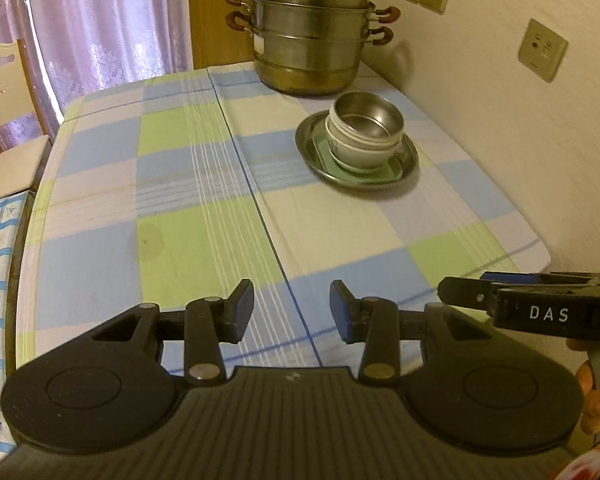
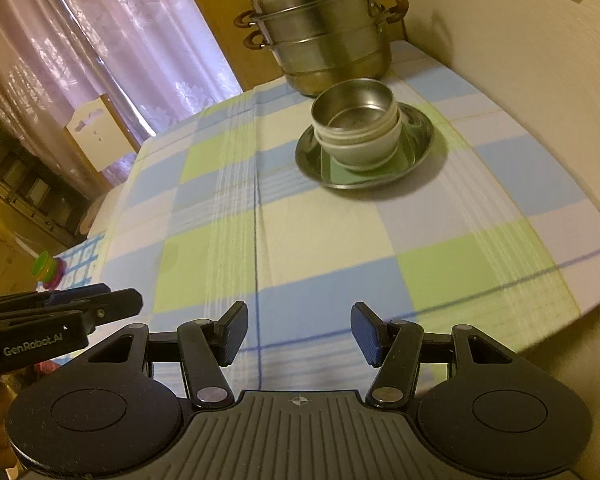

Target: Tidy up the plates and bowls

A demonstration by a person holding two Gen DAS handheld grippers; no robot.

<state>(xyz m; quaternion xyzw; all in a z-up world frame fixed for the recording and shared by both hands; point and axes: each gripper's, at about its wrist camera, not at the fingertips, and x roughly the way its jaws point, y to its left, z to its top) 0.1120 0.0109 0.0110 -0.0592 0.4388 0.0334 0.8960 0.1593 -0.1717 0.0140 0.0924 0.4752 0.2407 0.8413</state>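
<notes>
From the left wrist camera, a big steel steamer pot (image 1: 310, 36) with brown handles stands at the far end of the table (image 1: 180, 208), near the wall. Just in front of it sits a round metal plate (image 1: 320, 160). A green square plate (image 1: 364, 176) lies on it, and a stack of bowls (image 1: 364, 136) stands on top, with a metal bowl as the top one. Nothing stands between the stack and the left gripper (image 1: 292, 312). Its jaws are spread apart with only the checked cloth showing between them. The right gripper (image 1: 540, 304) pokes in from the right side, with fingers (image 1: 592, 396) of a hand wrapped around its handle.

From the right wrist camera, the same pot (image 2: 324, 28) and stack of bowls (image 2: 356, 128) stand far ahead. The right gripper (image 2: 298, 332) points down at the cloth, jaws wide and empty. The left gripper (image 2: 60, 312) shows at the left edge.
</notes>
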